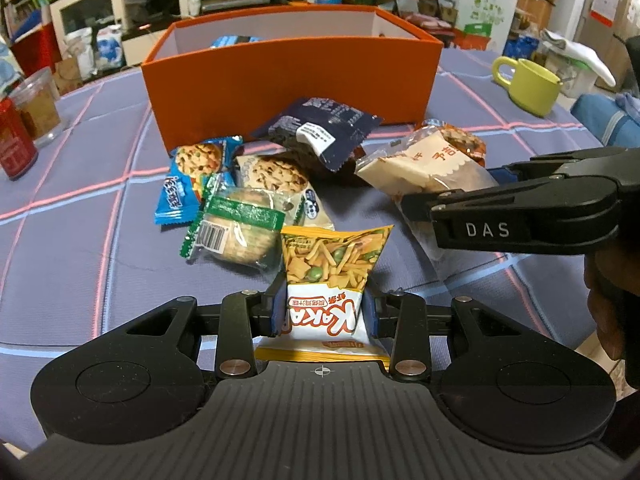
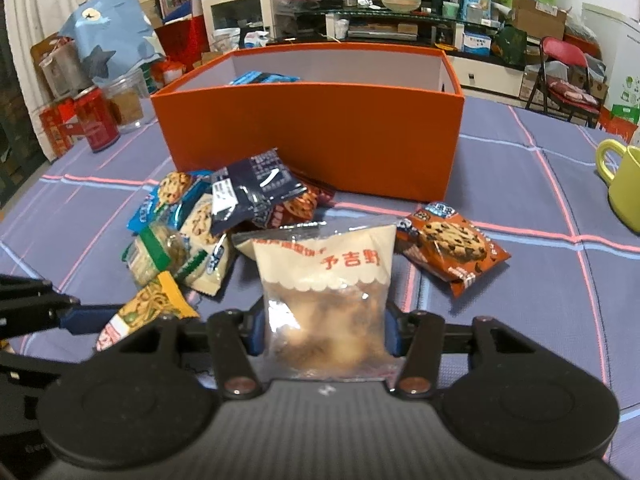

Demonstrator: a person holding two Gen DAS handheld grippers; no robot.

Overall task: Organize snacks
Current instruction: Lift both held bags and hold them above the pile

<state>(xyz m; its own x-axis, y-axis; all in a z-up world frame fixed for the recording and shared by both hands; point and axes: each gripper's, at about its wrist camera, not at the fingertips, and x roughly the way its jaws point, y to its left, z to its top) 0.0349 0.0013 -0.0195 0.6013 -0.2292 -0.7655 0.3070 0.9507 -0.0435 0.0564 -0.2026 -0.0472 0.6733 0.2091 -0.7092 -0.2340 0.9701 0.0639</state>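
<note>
My left gripper (image 1: 323,312) is shut on a yellow-and-white Kaka snack bag (image 1: 330,280), just in front of a pile of snack packets (image 1: 248,196). My right gripper (image 2: 325,328) is shut on a clear-and-cream cracker bag (image 2: 326,284); this bag also shows in the left wrist view (image 1: 420,168) with the right gripper beside it. The orange box (image 1: 288,80) stands open behind the pile, with a blue packet (image 2: 264,77) inside. A brown cookie packet (image 2: 452,244) lies to the right of the cracker bag.
A yellow-green mug (image 1: 528,84) stands at the table's right. A red can (image 2: 96,120) and a clear plastic cup (image 1: 36,108) stand at the left. The table has a blue checked cloth (image 1: 80,240). Cluttered shelves and a red chair (image 2: 564,76) lie beyond.
</note>
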